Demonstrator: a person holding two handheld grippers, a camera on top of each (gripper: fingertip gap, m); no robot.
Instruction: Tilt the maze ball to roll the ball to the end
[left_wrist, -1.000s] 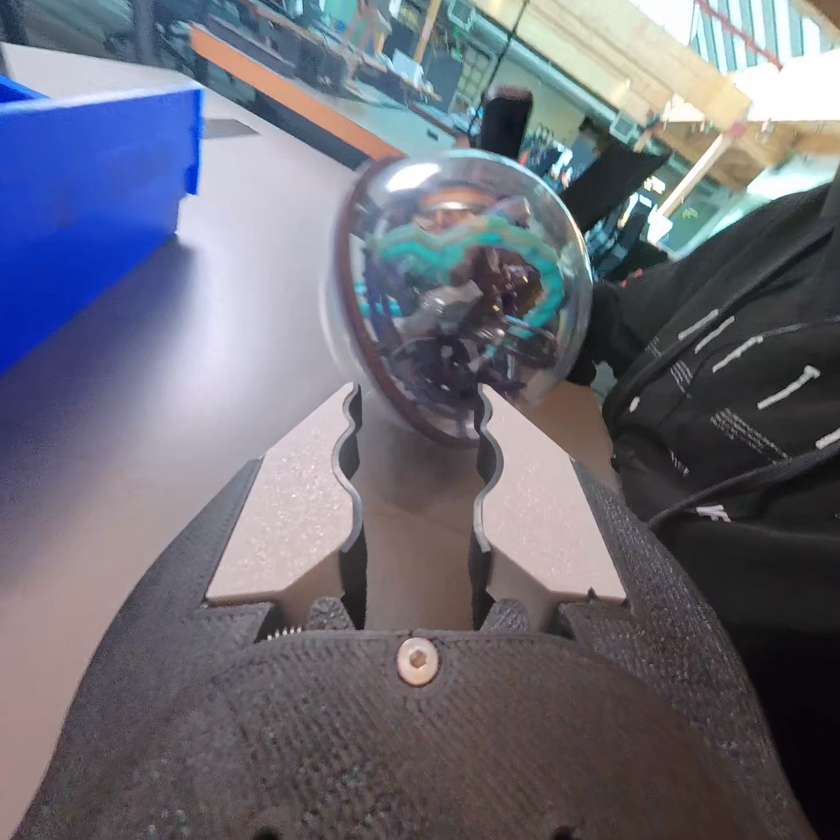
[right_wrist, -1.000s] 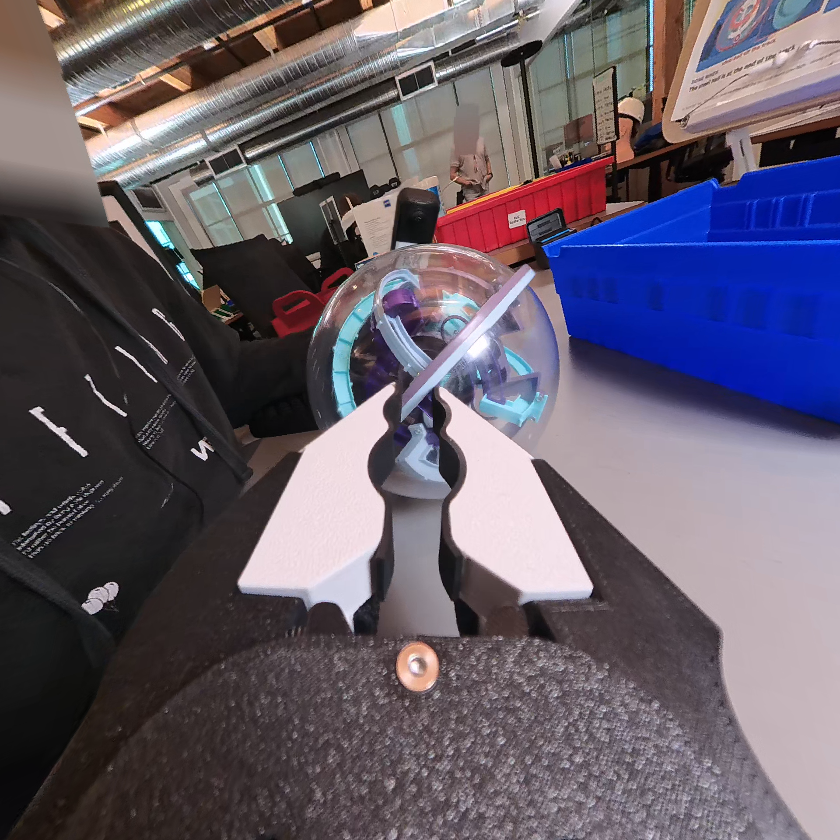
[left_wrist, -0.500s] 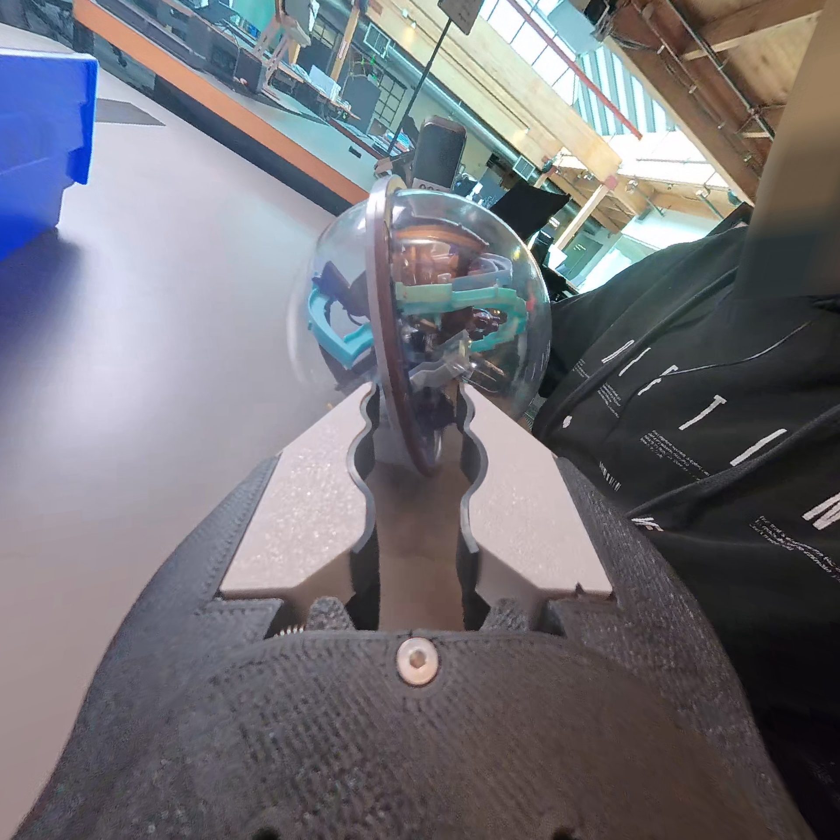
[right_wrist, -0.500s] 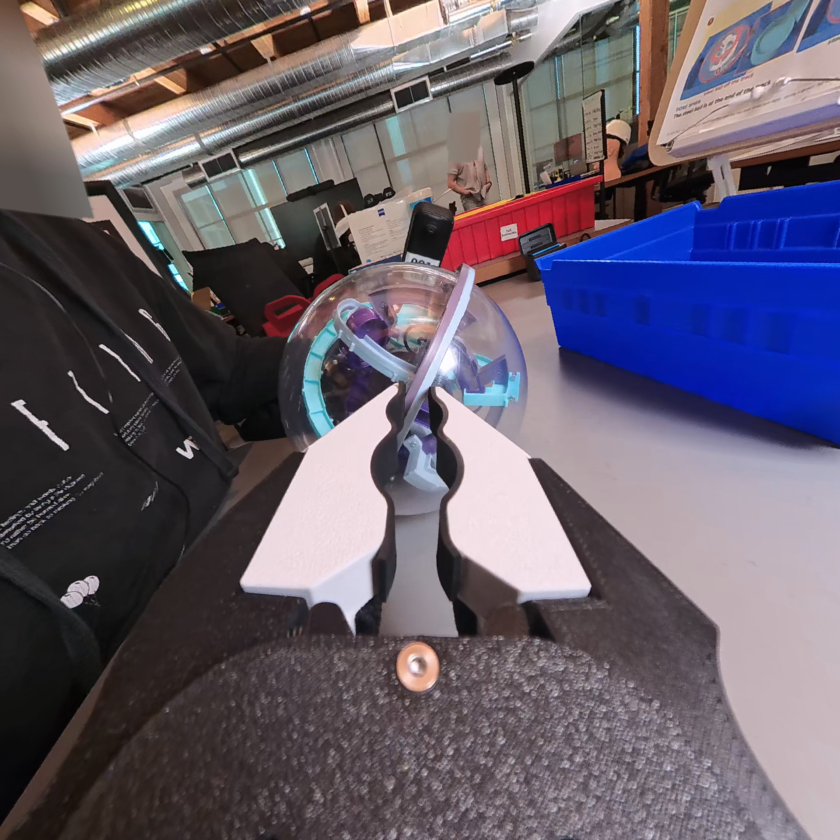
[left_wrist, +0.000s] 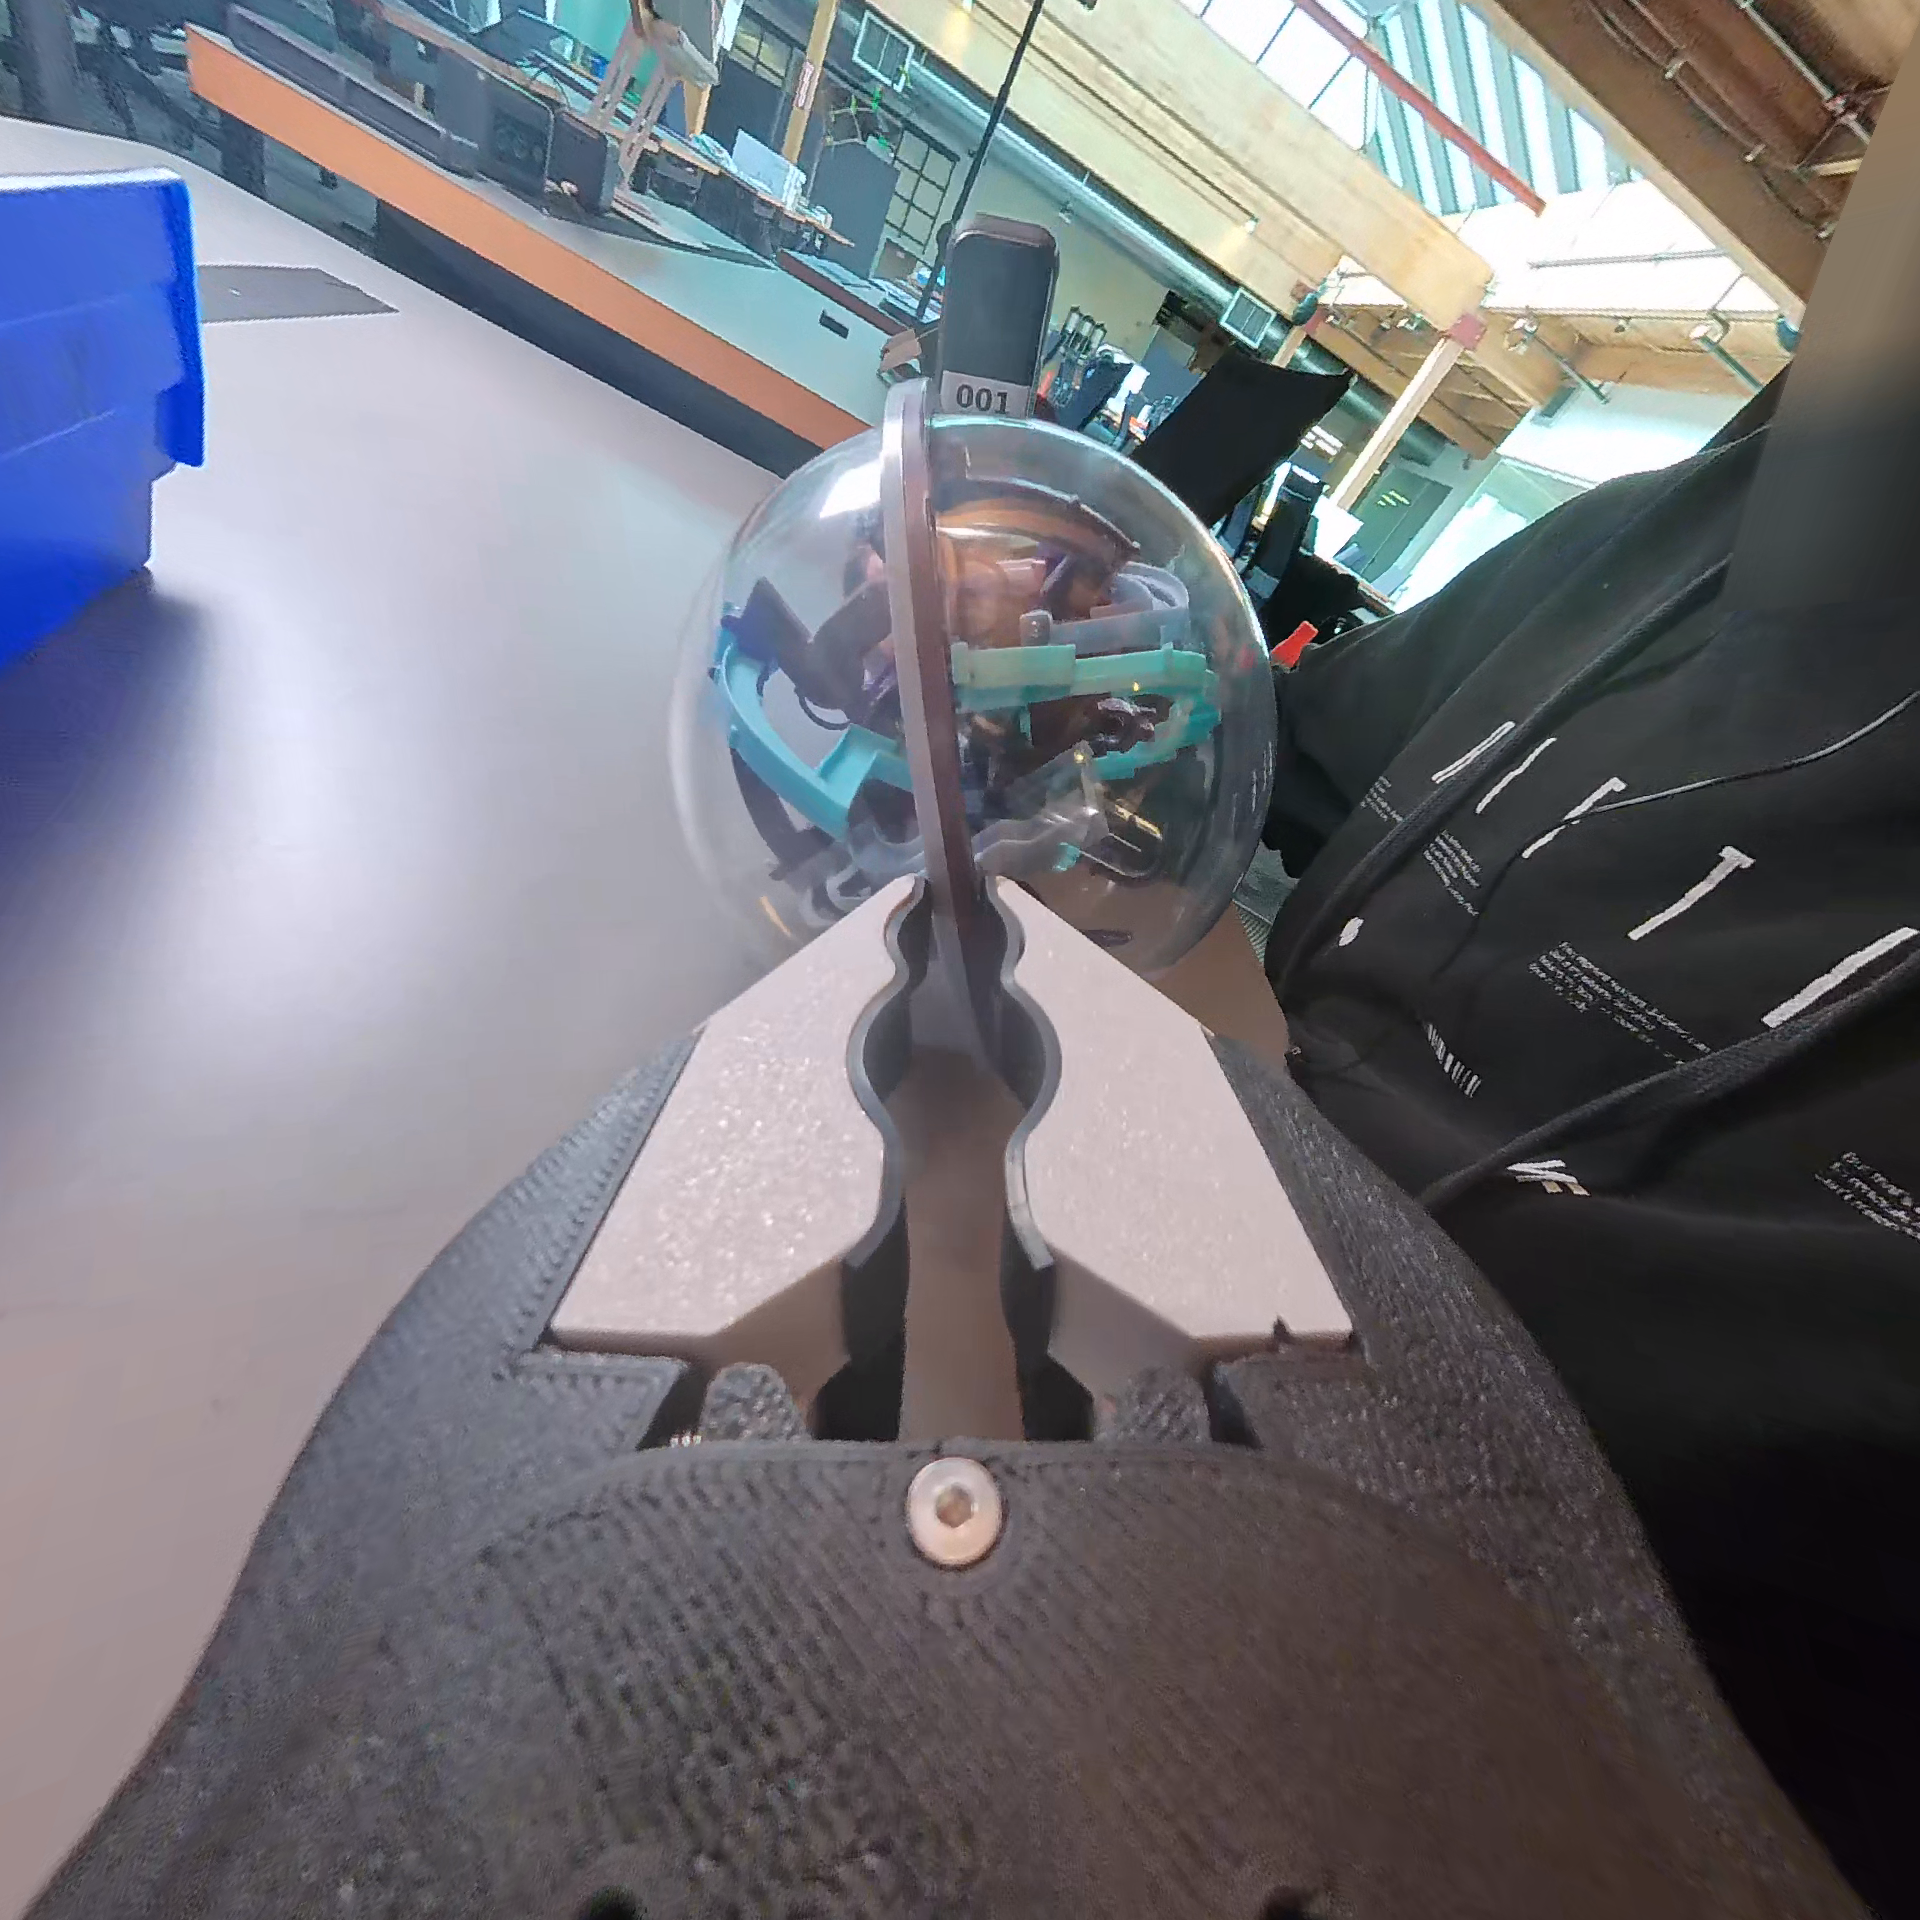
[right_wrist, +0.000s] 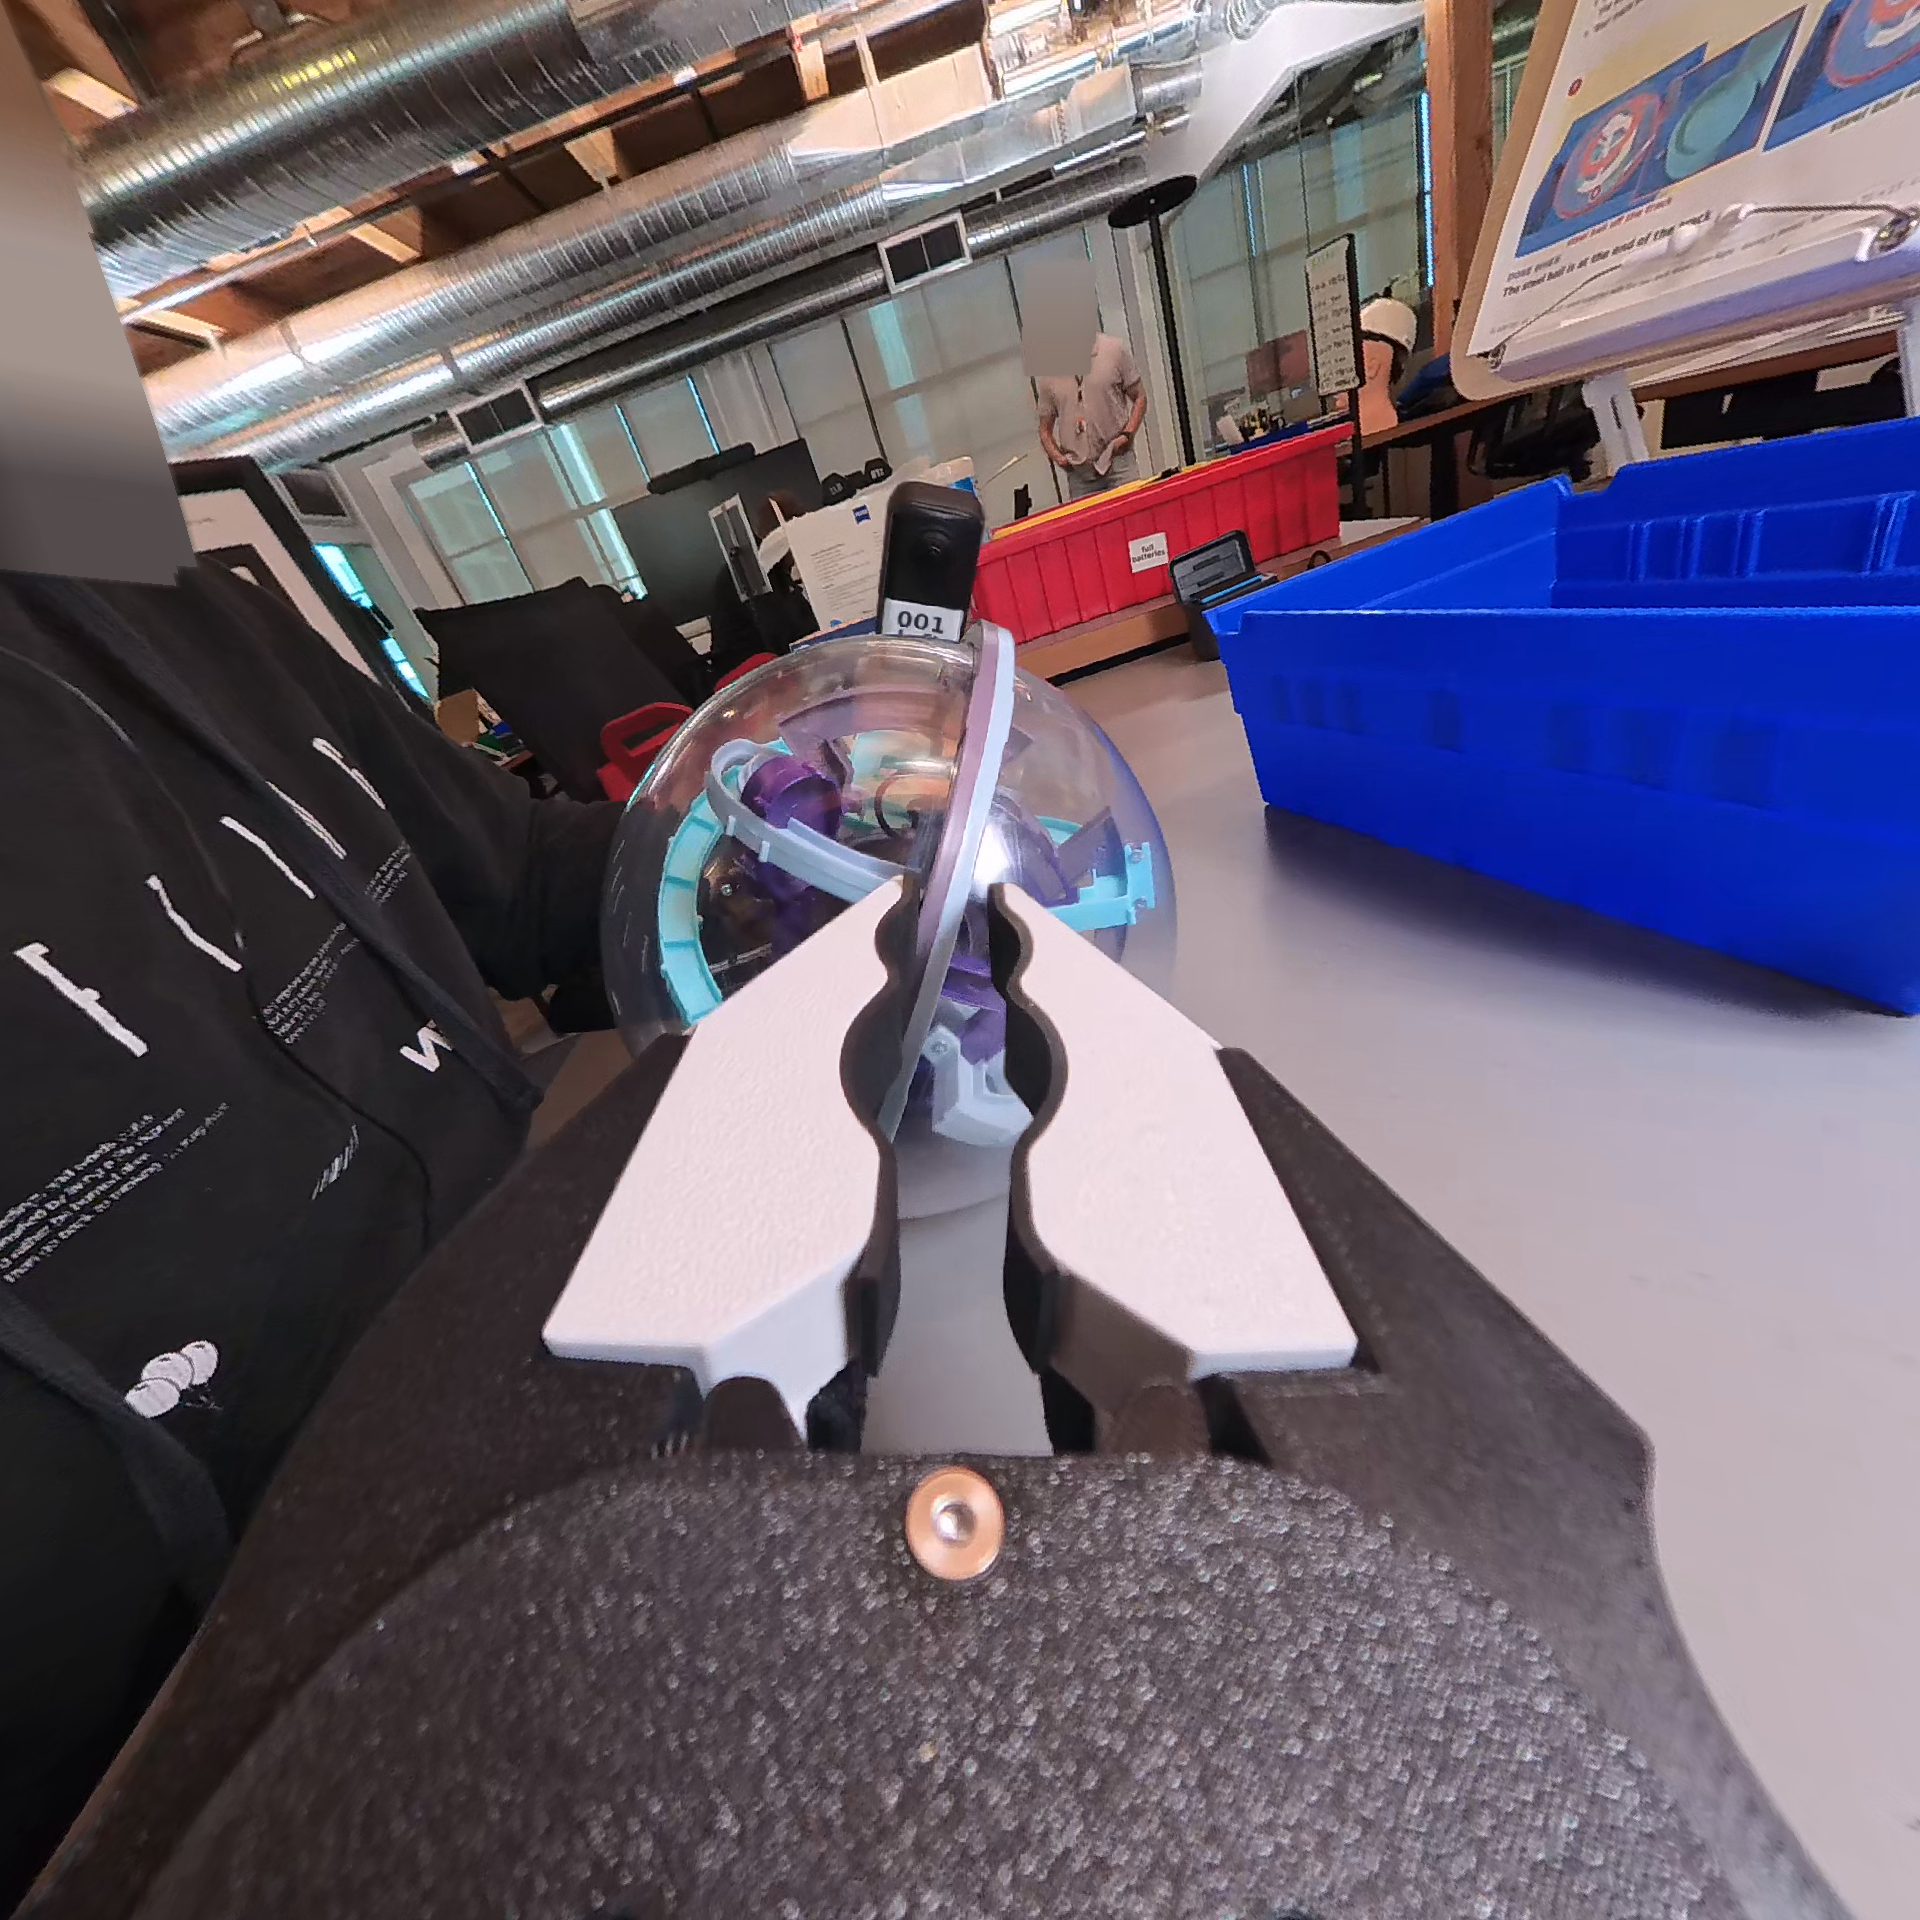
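Note:
The maze ball (left_wrist: 1091, 644) is a clear sphere with teal, grey and purple tracks and a thin rim (left_wrist: 914, 623) around it. It is held just above the grey table (left_wrist: 364, 727). My left gripper (left_wrist: 956, 883) is shut on the rim, with both pads against it. In the right wrist view the ball (right_wrist: 810, 831) sits right in front of my right gripper (right_wrist: 945, 894). The rim (right_wrist: 982, 748) runs between its fingers and leans on the left pad. A slit shows between the rim and the right pad. I cannot make out the small ball inside.
A blue bin (right_wrist: 1610, 748) stands on the table to the right, and shows at the far left in the left wrist view (left_wrist: 83, 395). A person in a black hoodie (left_wrist: 1610, 831) is close beside the ball. A black camera on a pole (right_wrist: 930, 561) rises behind it.
My left gripper closed from wide open onto the rim. The ball turned so the rim stands nearly upright. My right gripper, pinching the rim half a second ago, has eased off it slightly.

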